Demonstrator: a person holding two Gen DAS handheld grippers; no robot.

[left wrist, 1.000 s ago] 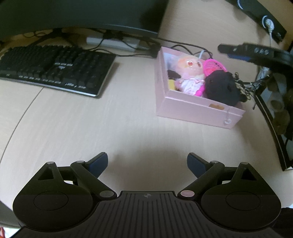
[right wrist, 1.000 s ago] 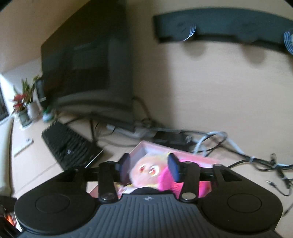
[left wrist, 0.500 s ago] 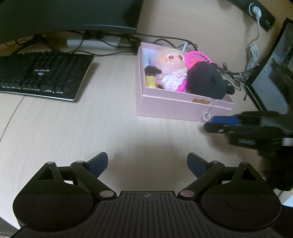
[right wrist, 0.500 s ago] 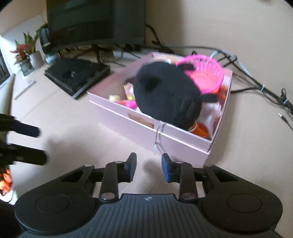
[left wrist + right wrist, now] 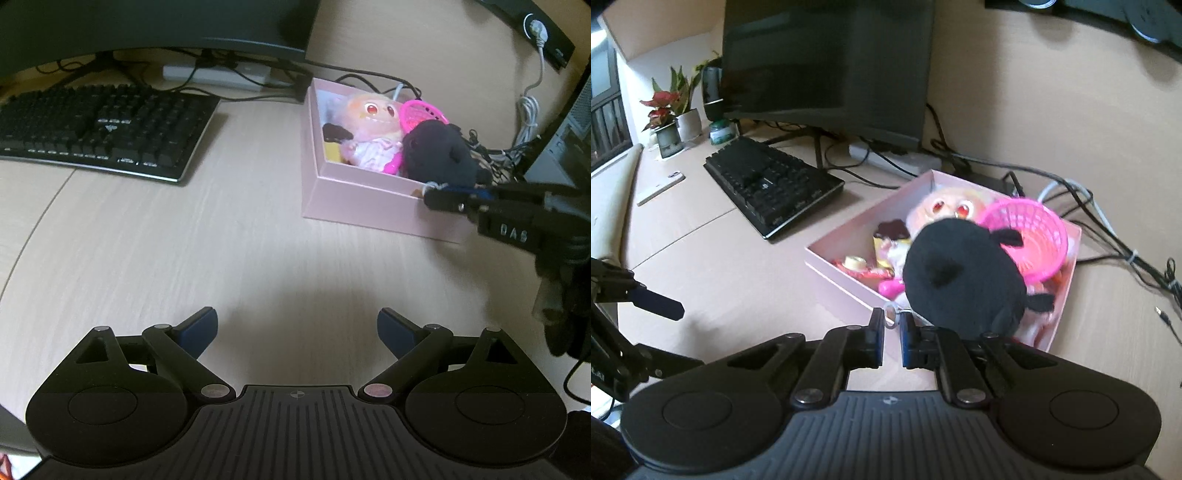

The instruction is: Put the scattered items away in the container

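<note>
A pink box (image 5: pixel 354 199) (image 5: pixel 842 280) on the desk holds a black plush (image 5: pixel 436 155) (image 5: pixel 960 273), an orange-haired doll (image 5: pixel 369 122) (image 5: pixel 945 206), a pink basket (image 5: pixel 421 112) (image 5: pixel 1034 236) and small snacks. My right gripper (image 5: pixel 891 321) (image 5: pixel 430 197) is at the box's near wall, shut on the small white pull ring (image 5: pixel 891 312) that hangs there. My left gripper (image 5: pixel 297 325) stands open over bare desk in front of the box, nothing between its fingers; one of its fingers (image 5: pixel 657 304) shows at the left of the right wrist view.
A black keyboard (image 5: pixel 103 133) lies left of the box below a dark monitor (image 5: pixel 827 62). A power strip (image 5: pixel 218 74) and cables (image 5: pixel 1108 229) run behind and right of the box. Potted plants (image 5: pixel 668 114) stand at the far left.
My right gripper came down from above the toys to the box's front wall, and its jaws closed around the pull ring. The left gripper stayed open and barely moved.
</note>
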